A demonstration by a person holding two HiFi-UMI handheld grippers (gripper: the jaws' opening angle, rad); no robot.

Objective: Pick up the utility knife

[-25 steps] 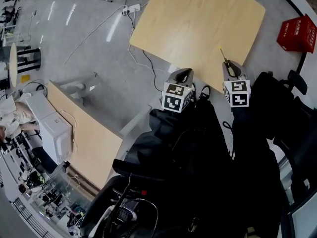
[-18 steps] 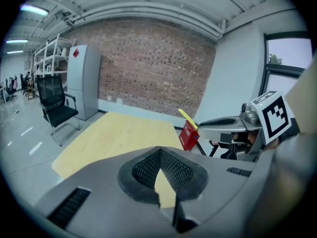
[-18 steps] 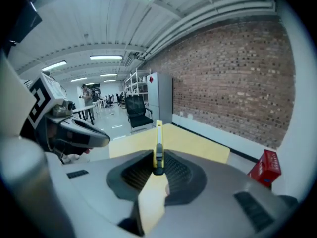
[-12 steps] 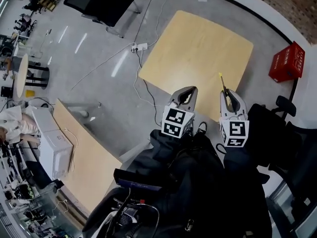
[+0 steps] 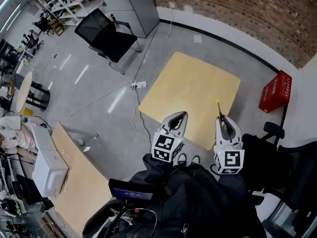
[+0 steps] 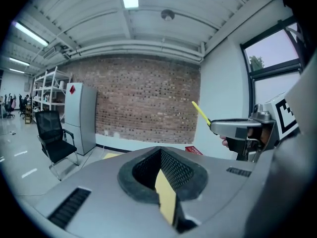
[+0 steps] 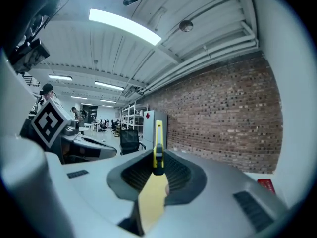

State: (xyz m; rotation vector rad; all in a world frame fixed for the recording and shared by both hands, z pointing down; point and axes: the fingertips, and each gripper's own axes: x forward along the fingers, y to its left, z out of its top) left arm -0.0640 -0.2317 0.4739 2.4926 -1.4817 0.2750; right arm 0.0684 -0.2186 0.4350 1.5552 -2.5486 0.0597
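The utility knife (image 5: 218, 108) is slim and yellow with a dark slider. It sticks out forward from my right gripper (image 5: 223, 120), which is shut on it and held in the air over the near edge of the tan table (image 5: 193, 90). In the right gripper view the knife (image 7: 158, 148) stands upright between the jaws. My left gripper (image 5: 179, 117) hovers beside it on the left, shut with nothing in it. The left gripper view shows the knife (image 6: 200, 112) poking up from the right gripper (image 6: 233, 128).
A red crate (image 5: 274, 92) sits on the floor right of the table. A black office chair (image 5: 106, 33) stands far left, with a power strip (image 5: 137, 85) and cables on the floor. A second wooden table (image 5: 79, 182) is at lower left. Brick wall behind.
Both grippers have lifted up and away from the table, which now looks smaller and farther. The knife stays held in the right gripper. More of the room has come into view.
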